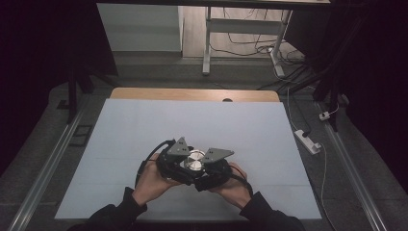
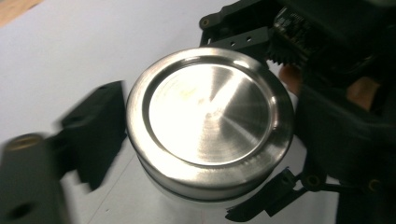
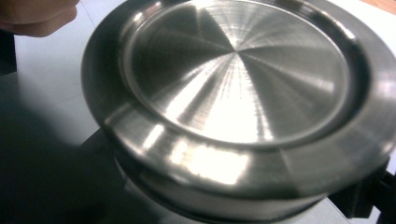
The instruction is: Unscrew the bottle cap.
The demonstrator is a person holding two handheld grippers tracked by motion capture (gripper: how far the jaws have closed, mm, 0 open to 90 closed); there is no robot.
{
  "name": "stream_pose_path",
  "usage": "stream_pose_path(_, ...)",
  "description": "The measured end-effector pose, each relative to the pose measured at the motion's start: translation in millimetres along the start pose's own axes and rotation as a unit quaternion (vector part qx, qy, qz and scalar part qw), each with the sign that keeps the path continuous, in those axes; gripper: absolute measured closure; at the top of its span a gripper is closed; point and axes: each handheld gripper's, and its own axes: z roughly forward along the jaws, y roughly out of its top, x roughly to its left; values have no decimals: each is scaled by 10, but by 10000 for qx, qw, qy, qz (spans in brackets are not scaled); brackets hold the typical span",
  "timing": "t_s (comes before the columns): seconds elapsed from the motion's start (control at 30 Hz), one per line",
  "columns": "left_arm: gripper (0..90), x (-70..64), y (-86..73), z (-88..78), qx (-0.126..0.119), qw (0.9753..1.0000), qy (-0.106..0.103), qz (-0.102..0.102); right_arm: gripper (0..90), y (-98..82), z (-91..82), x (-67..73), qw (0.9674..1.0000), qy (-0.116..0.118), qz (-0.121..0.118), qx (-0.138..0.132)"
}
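Right claw: your right gripper [image 1: 202, 169] is clamped on the steel tin [image 1: 195, 160], its jaws pressed against the tin below the lid rim, as the right gripper view shows from close up.
Left claw: your left gripper [image 1: 185, 163] stands part-spread around the same tin; in the left gripper view one black jaw sits just beside the tin's wall, blurred, and whether it touches you cannot tell.
Tin: round, brushed metal, upright, lid [image 2: 210, 119] on; it stands between your two grippers.
Hands: your left hand [image 1: 153, 180] and right hand [image 1: 234, 185] close together, dark sleeves at the near edge.
Surface: the tin is over the white mat [image 1: 144, 125], toward its near middle.
Beyond: a wooden table edge [image 1: 192, 94] shows past the mat.
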Motion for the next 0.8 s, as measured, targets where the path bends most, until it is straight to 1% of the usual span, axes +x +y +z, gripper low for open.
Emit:
stream_pose_path(0.07, 43, 65, -4, -57, -95, 9999, -139, 4, 148, 1, -3, 1, 10000, 42, -1, -6)
stream_pose_path(0.1, 17, 110, -9, -92, -127, 9995, -280, 37, 148, 1, -5, 0, 10000, 78, -14, -14)
stream_pose_path(0.13, 21, 152, -19, -128, -189, 9984, -514, 121, 148, 1, -6, 1, 9999, 128, -13, -19)
stream_pose_path(0.17, 22, 196, -29, -162, -209, 9967, -731, 281, 148, 2, -6, 1, 9998, 202, -22, -25)
stream_pose_path(0.2, 19, 227, -36, -187, -216, 9948, -921, 386, 148, 1, -3, 0, 9995, 303, -64, -26)
stream_pose_path(0.23, 34, 255, -43, -210, -181, 9912, -1168, 598, 147, 1, -2, 8, 9992, 389, -78, -22)
stream_pose_path(0.27, 45, 267, -51, -225, -151, 9879, -1322, 793, 148, 1, 1, 20, 9989, 467, -102, -20)
stream_pose_path(0.3, 43, 273, -53, -233, -118, 9862, -1370, 919, 148, 0, 6, 31, 9983, 562, -167, -5)
stream_pose_path(0.37, 65, 274, -59, -234, -52, 9805, -1578, 1170, 148, 3, 18, 66, 9971, 714, -266, 10)
stream_pose_path(0.4, 80, 265, -60, -229, -12, 9788, -1603, 1274, 148, 3, 25, 82, 9964, 783, -321, 17)
stream_pose_path(0.47, 99, 247, -59, -203, 84, 9768, -1649, 1363, 148, 3, 32, 110, 9952, 891, -409, 28)
stream_pose_path(0.53, 132, 228, -65, -186, 120, 9763, -1571, 1486, 148, 4, 34, 131, 9945, 944, -446, 33)
stream_pose_path(0.6, 190, 232, -71, -178, 98, 9773, -1516, 1474, 148, 3, 34, 137, 9941, 964, -488, 38)
stream_pose_path(0.63, 197, 237, -74, -176, 80, 9775, -1522, 1457, 148, 3, 34, 138, 9942, 960, -491, 39)
stream_pose_path(0.67, 199, 236, -79, -175, 57, 9782, -1500, 1434, 147, 3, 33, 137, 9943, 948, -496, 39)
stream_pose_path(0.7, 200, 236, -79, -175, 57, 9782, -1500, 1434, 148, 3, 32, 135, 9945, 927, -495, 41)
stream_pose_path(0.73, 200, 233, -79, -173, 51, 9794, -1457, 1397, 148, 5, 31, 136, 9950, 890, -458, 39)
stream_pose_path(0.77, 201, 215, -68, -161, 43, 9832, -1308, 1275, 148, 4, 31, 125, 9953, 842, -469, 34)
stream_pose_path(0.8, 201, 204, -60, -154, 49, 9853, -1215, 1201, 148, 4, 30, 120, 9958, 801, -450, 31)
